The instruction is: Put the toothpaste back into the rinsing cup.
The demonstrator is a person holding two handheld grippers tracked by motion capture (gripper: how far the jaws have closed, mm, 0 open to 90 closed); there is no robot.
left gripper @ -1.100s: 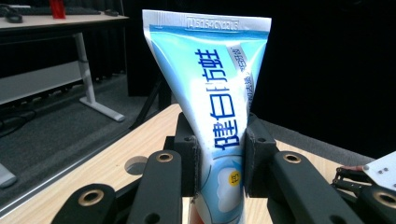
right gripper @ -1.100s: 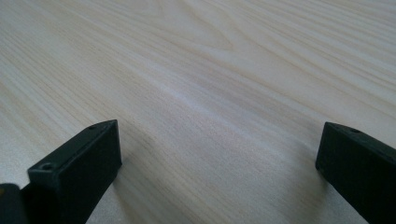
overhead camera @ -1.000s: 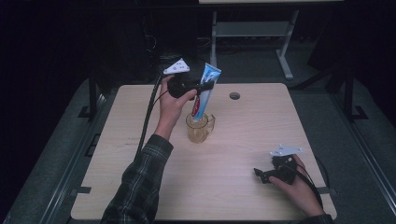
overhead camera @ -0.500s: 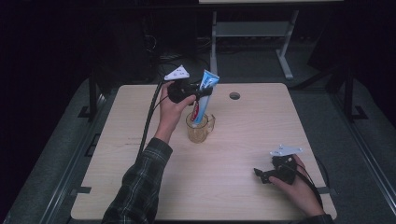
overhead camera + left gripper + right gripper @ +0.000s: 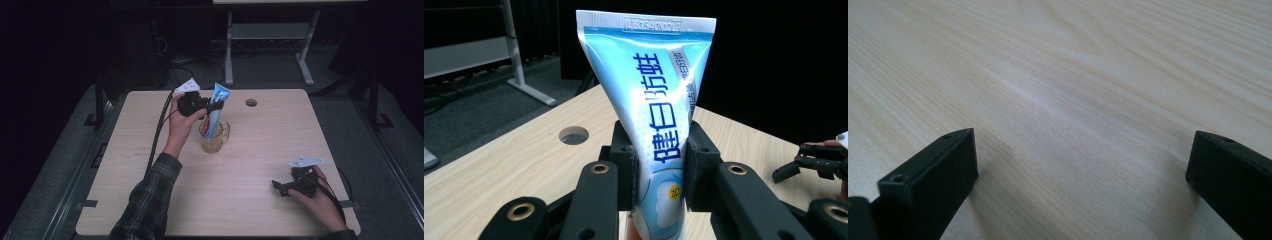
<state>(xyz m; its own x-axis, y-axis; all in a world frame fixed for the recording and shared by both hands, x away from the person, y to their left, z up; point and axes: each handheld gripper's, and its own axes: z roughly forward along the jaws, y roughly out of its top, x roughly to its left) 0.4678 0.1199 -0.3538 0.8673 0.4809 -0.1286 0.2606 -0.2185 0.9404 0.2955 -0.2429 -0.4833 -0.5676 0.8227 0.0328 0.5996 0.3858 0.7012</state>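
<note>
A blue and white toothpaste tube (image 5: 216, 107) stands upright with its lower end inside a clear glass mug (image 5: 215, 140) near the middle of the wooden table (image 5: 150, 200). My left gripper (image 5: 214, 106) is shut on the tube's middle, just above the mug. In the left gripper view the two black pads press the tube (image 5: 658, 115) from both sides. My right gripper (image 5: 278, 187) rests low over the table near the front right corner. Its jaws stand wide apart with bare wood (image 5: 1073, 100) between them.
A round cable hole (image 5: 251, 102) lies in the table top behind and right of the mug. The left gripper's black cable (image 5: 159, 130) trails over the table's left part. A desk frame (image 5: 270, 35) stands on the dark floor beyond the far edge.
The left gripper has lowered the tube deeper into the mug and drifted a little toward the near side. The right gripper has stayed put.
</note>
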